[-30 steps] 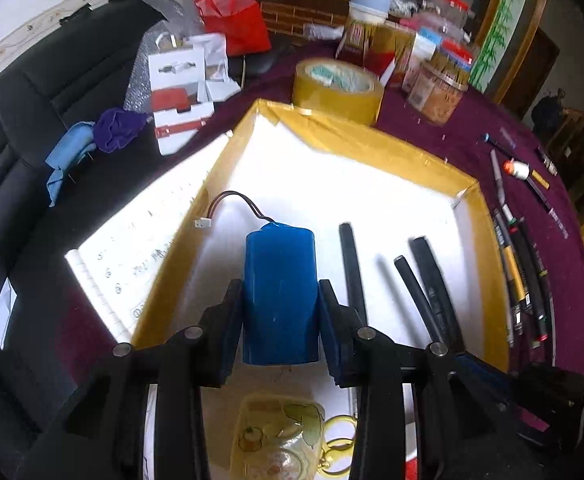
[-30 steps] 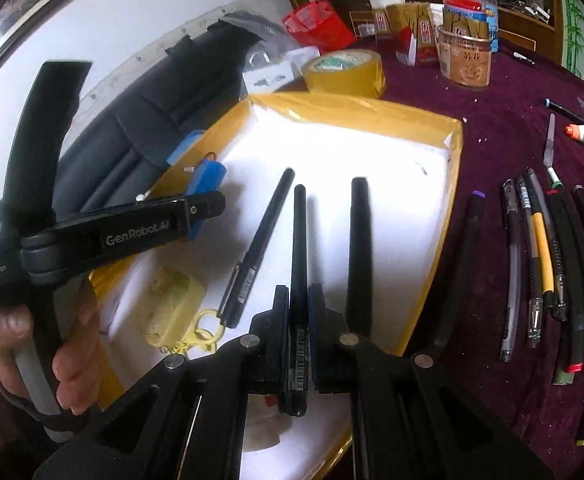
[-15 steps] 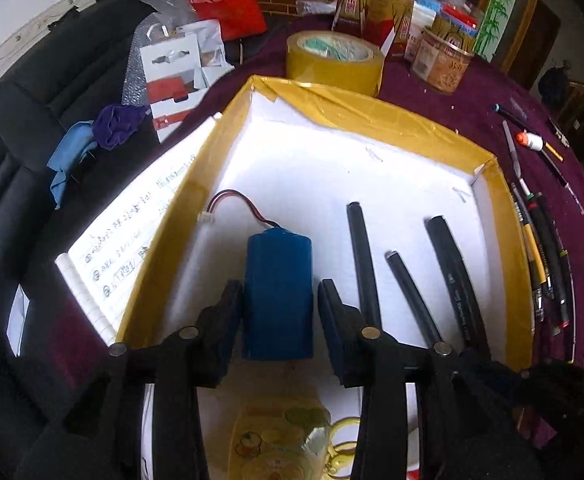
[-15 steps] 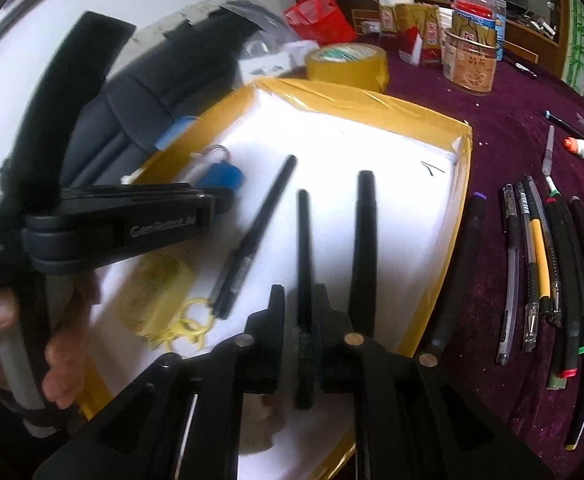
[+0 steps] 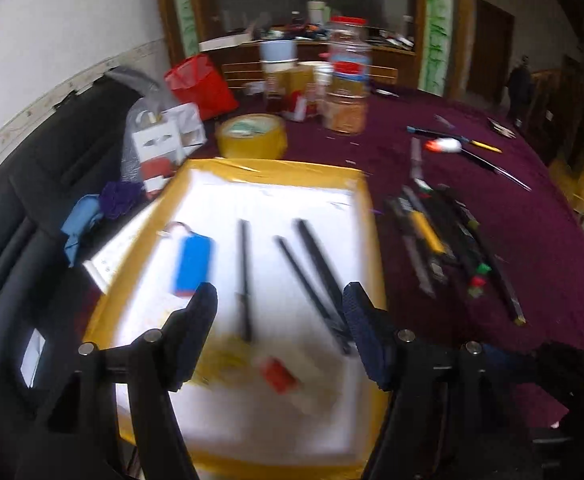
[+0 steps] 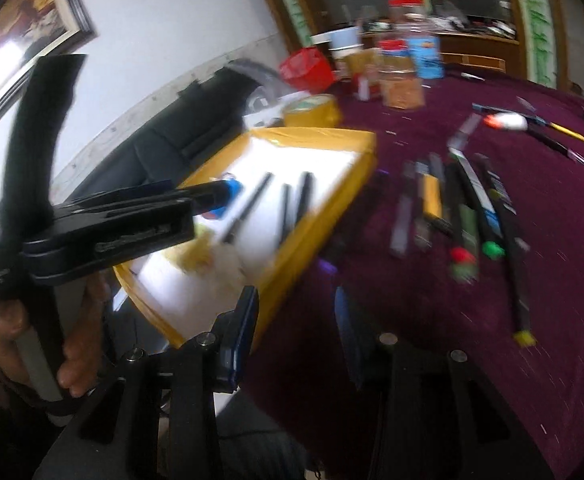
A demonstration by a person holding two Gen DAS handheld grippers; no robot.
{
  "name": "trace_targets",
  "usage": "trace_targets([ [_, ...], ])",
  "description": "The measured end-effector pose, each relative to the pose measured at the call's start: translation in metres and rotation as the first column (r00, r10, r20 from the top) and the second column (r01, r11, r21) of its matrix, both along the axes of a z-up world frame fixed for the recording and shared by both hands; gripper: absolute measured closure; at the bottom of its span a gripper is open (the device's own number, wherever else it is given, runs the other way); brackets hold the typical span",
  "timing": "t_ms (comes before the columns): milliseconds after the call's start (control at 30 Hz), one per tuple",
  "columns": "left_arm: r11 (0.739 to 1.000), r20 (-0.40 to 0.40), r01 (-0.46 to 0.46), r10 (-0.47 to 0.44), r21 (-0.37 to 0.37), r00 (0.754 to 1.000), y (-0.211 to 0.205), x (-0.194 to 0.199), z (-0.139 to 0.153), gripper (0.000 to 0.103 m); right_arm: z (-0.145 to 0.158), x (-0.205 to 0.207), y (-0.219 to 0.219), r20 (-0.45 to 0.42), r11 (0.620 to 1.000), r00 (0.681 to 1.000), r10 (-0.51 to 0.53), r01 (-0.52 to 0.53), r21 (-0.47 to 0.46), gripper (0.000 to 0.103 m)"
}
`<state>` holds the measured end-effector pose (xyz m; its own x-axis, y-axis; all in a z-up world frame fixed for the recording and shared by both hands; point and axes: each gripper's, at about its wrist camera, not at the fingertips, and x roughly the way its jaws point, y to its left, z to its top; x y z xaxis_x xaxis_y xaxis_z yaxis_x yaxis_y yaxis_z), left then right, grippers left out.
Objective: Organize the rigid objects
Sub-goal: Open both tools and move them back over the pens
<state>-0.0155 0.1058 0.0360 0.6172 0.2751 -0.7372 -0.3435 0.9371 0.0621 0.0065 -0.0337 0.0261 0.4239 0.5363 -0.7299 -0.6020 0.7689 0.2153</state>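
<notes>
Both grippers lifted clear above maroon tablecloth (image 5: 512,208).

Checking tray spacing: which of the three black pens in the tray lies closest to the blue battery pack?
The leftmost black pen, lying nearly straight beside the blue battery pack. The other two pens angle together toward the yellow-edged tray's right wall.

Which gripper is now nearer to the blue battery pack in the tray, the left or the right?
Left. The left gripper hangs open over the tray, its jaws just short of the blue battery pack. The right gripper is open outside the tray's corner.
</notes>
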Motion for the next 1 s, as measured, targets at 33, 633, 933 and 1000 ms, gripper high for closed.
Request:
trace_targets([
  [33, 1.0, 0.0, 0.011, -0.011, 0.001, 1.0, -0.01, -0.001, 0.001, 0.038, 0.001, -0.004, -0.011, 0.004, 1.0, 1.0, -0.017, 0.017, -0.002, 0.067],
  [633, 0.992, -0.043, 0.102, -0.099, 0.071, 0.994, -0.103, -0.003, 0.004, 0.039, 0.007, -0.018, -0.101, -0.003, 0.989, 0.991, -0.136, 0.136, 0.049, 0.067],
  [933, 0.993, -0.065, 0.094, -0.089, 0.068, 0.994, -0.104, 0.003, -0.001, 0.039, 0.001, -0.007, -0.111, -0.03, 0.987, 0.988, -0.151, 0.152, 0.051, 0.067],
  [1000, 0.993, -0.071, 0.095, -0.09, 0.066, 0.993, -0.104, 0.005, -0.004, 0.039, -0.001, -0.005, -0.111, -0.035, 0.987, 0.987, -0.155, 0.156, 0.047, 0.067],
])
